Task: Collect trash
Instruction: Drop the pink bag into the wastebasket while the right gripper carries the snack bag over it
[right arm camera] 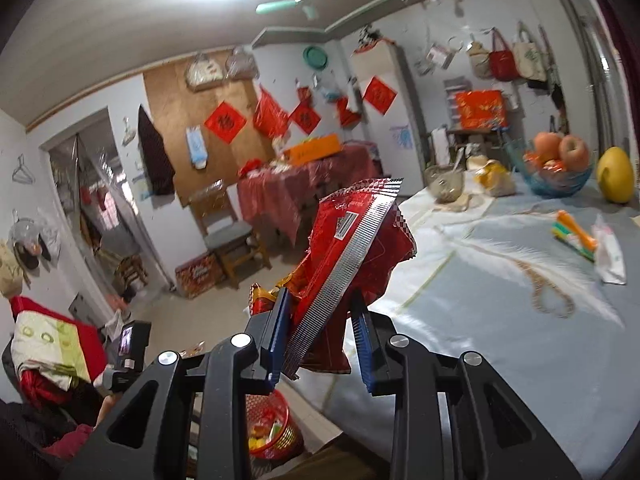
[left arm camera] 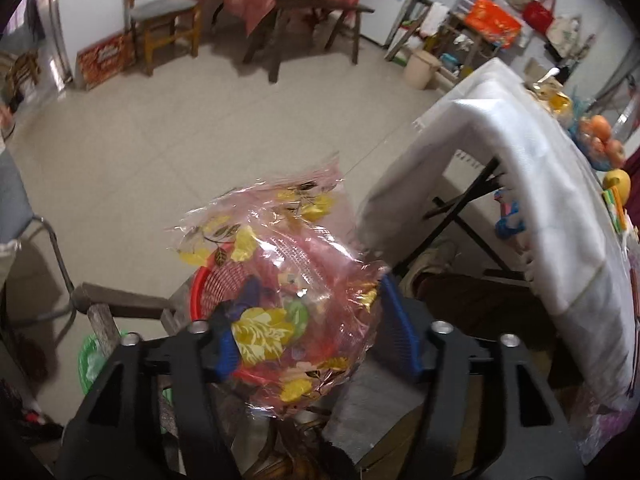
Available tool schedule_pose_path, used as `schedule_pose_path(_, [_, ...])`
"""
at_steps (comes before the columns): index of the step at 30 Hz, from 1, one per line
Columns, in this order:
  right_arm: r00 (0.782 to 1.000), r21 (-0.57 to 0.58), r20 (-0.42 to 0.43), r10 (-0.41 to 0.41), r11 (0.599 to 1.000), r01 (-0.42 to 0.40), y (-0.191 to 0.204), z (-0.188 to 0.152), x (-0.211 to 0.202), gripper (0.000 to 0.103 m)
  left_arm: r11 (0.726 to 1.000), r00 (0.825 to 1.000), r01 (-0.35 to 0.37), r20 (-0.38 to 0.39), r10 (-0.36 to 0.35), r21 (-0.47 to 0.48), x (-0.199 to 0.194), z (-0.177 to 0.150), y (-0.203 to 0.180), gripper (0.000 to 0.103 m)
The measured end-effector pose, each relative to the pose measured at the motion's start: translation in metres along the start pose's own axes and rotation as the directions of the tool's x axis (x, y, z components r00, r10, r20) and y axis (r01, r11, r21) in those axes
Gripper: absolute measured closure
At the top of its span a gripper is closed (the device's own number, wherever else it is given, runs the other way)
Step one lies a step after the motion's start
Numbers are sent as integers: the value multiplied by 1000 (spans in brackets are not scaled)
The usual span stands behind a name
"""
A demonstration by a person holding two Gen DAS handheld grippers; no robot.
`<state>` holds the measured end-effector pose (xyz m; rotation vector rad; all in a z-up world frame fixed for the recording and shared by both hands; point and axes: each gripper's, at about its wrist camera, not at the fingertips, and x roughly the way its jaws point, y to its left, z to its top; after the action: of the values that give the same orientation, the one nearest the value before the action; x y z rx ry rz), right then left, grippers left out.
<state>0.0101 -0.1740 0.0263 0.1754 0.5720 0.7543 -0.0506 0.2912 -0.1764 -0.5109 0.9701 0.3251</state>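
The left claw [left arm camera: 316, 332] stands about half open over a red basket [left arm camera: 212, 288]. A clear pink wrapper with yellow leaves [left arm camera: 276, 280] lies between its blue pads [left arm camera: 400, 328]; the far pad looks clear of the film, so the wrapper seems loose, though whether the near pad touches it cannot be told. The basket sits directly below and beyond the fingertips, on a wooden stool [left arm camera: 120, 300]. The wrapper is light and broad, so it may cling to a pad, or drift sideways and land on the stool or the floor instead of in the basket

The right claw [right arm camera: 320, 320] is closed down on a crumpled red snack packet [right arm camera: 352, 248], which sticks up past the fingertips. The same basket [right arm camera: 276, 420] shows below and just behind it, with the cloth-covered table [right arm camera: 500, 340] off to its right. The grip catches only the packet's lower part; a quick swing toward the basket could let it slip out early
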Motion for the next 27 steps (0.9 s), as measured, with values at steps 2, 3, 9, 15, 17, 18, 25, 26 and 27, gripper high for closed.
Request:
schedule_pose_path(2, [1000,-14,-27,9,1000,-10,10,-2,11,73,1000,1000,2,3,-2,-13,1,0,5,20])
schedule_pose_path(3, [999,-21,-41,15,1000,-15,15,-4,16,73,1000,1000,-2,8,2,-16,2,0,8,18])
schedule_pose_path(9, [991,-61,-120,54,996,-62,50,-14,49,73,996,999,-24,24,26,-84,4,11,24,15])
schedule_pose_path(15, [957,-110,-270,108,984,-142,93,-36,100,72,954,983,-81,136,125,-288,-19,27,65,10])
schedule_pose_path(17, [940,-139,-319,119,975,-171,112,-46,117,72,940,978,-97,142,151,-328,-23,27,77,10])
schedule_pose_path(18, [932,-146,-339,127,972,-185,118,-50,123,72,933,974,-114,146,173,-341,-26,28,81,10])
schedule_pose_path(25, [840,-183,-512,180,933,-311,178,-91,185,72,882,949,-189,149,276,-431,-35,31,108,10])
schedule_pose_path(26, [830,-191,-527,181,927,-324,185,-94,192,72,879,948,-194,148,283,-435,-35,31,110,10])
schedule_pose_path(27, [821,-198,-541,184,921,-336,190,-98,198,70,876,945,-201,147,291,-439,-35,30,111,10])
